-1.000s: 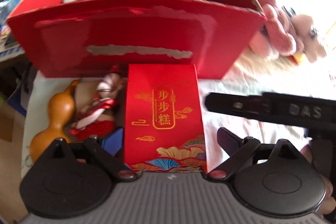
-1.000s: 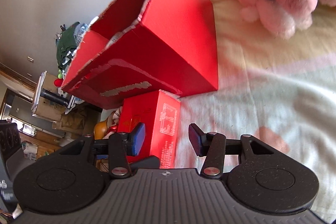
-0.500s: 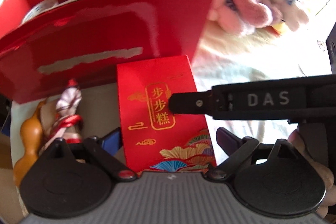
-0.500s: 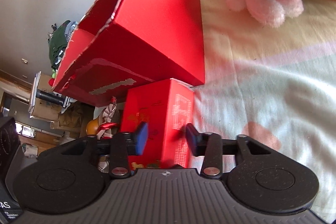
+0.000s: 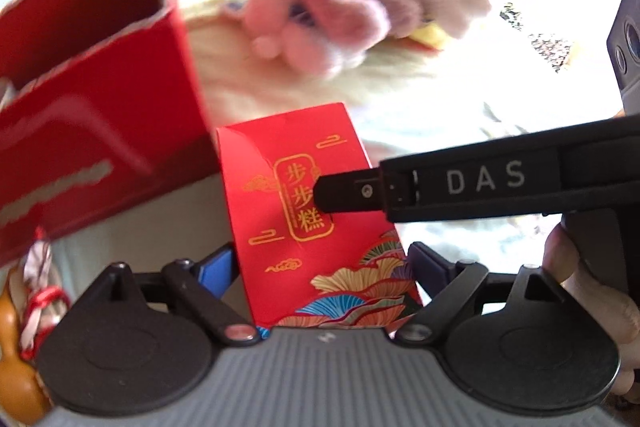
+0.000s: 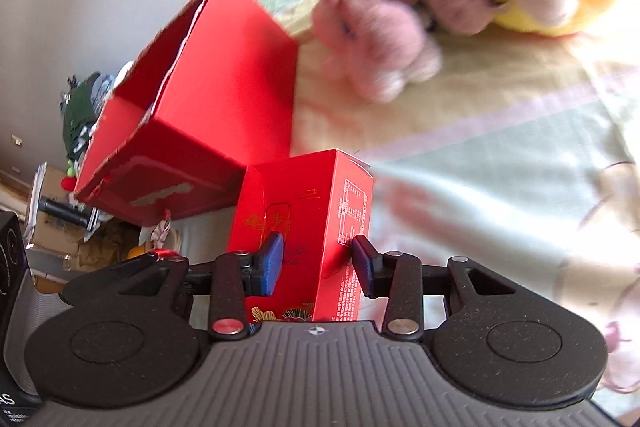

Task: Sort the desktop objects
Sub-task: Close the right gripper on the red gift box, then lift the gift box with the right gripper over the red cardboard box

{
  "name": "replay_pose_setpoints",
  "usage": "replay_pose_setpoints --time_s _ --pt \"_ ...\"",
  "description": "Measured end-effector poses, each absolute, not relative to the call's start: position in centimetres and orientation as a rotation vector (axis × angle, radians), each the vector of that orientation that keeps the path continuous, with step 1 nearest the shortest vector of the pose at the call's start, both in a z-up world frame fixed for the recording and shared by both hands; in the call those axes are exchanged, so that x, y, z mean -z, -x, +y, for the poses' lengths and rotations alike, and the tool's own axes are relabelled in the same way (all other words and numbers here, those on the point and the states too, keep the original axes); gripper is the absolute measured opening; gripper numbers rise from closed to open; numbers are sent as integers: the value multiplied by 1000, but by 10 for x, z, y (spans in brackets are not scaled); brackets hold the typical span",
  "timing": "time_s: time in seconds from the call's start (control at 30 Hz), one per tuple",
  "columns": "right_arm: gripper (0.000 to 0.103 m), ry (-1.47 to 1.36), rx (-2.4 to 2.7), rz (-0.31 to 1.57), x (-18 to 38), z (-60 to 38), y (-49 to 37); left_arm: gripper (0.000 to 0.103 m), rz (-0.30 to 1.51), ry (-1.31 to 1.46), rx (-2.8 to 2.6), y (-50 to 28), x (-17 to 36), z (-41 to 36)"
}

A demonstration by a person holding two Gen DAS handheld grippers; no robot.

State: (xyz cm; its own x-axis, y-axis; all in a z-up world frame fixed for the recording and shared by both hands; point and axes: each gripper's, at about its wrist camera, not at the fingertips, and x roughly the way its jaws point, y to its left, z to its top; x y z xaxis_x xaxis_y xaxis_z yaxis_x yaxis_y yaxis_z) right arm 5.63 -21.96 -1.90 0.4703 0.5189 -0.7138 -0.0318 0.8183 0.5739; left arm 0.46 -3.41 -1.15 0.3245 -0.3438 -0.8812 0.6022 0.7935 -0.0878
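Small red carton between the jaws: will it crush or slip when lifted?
The carton looks like thin glossy card, so a hard squeeze may dent it. The glossy faces may slip against the right gripper pads. Tall and narrow, it probably tips if nudged.

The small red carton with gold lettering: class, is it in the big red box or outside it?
Outside. The small red carton stands on the cloth beside the big red box, between the right gripper fingers.

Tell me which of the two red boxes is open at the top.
The large red box behind, with torn rim edges and a visible hollow inside. The small red box with gold characters, between the right gripper's fingers, is closed.
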Motion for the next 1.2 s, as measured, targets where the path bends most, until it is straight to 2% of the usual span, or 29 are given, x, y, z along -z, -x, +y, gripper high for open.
replay_pose_setpoints --time_s 0.27,0.6,0.93,1.2 --pt "42 -557 -304 919 -4 -247 -46 89 962 -309 702 4 -12 -76" --pt "42 -572 -368 695 -55 -271 -57 89 719 -312 675 1 -74 -100" --pt "42 -484 -510 572 -108 -210 -112 89 581 -321 580 -41 -130 -44" --pt "42 -462 -571 676 -115 -139 -170 89 619 -350 522 -95 -135 21"
